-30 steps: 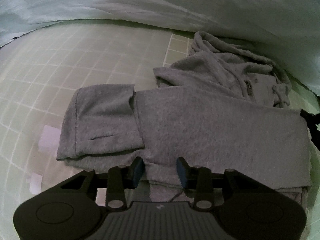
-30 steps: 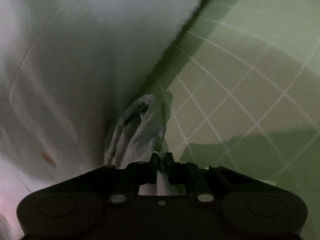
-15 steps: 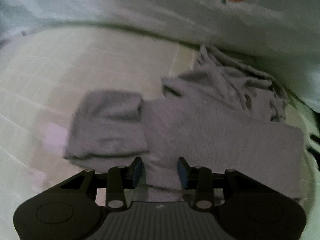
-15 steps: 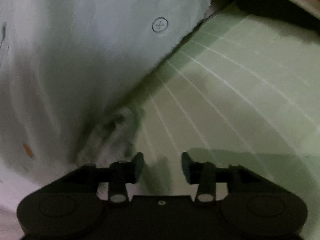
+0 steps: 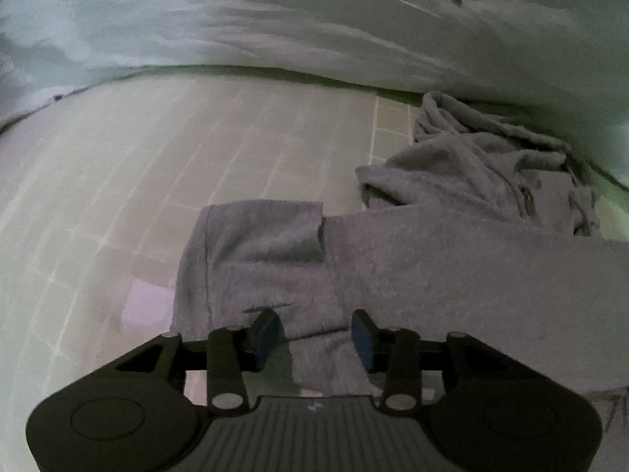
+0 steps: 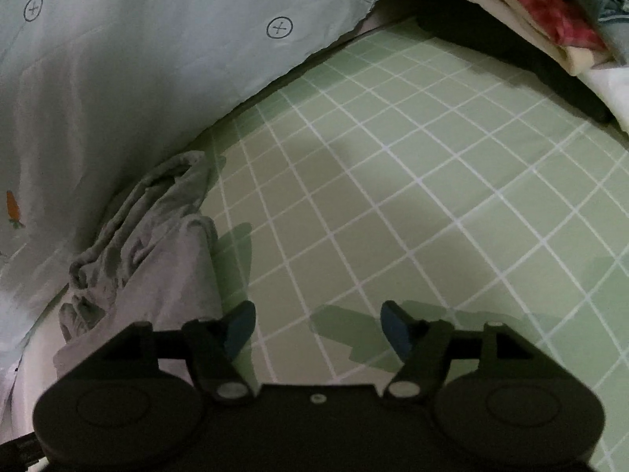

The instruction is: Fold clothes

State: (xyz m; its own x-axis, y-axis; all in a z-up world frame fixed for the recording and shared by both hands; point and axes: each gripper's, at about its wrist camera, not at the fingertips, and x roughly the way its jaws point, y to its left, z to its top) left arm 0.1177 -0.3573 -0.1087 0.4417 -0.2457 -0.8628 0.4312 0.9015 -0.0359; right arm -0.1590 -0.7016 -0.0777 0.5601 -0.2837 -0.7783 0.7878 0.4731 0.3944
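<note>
The grey hoodie (image 5: pixel 432 259) lies part-folded on the bed (image 6: pixel 393 196), just ahead of the left tool (image 5: pixel 314 334). Both tools' jaws are opening, gripping nothing; the right tool (image 6: pixel 318 326) hangs beside the hood (image 6: pixel 157 228). Likely between folds: next, regrasp an edge.

Green checked bed (image 6: pixel 393 204) bears grey garment (image 5: pixel 432 259) and pale quilt (image 5: pixel 275 19).

A: What is concealed in the left wrist view?
B: The gripper housing covers the grey garment's (image 5: pixel 452 275) near edge; the frame cuts its right side.
A: Right wrist view?
B: Folded bedding (image 6: pixel 542 19) is cropped at top right; the quilt's (image 6: pixel 118 78) print is unreadable.
</note>
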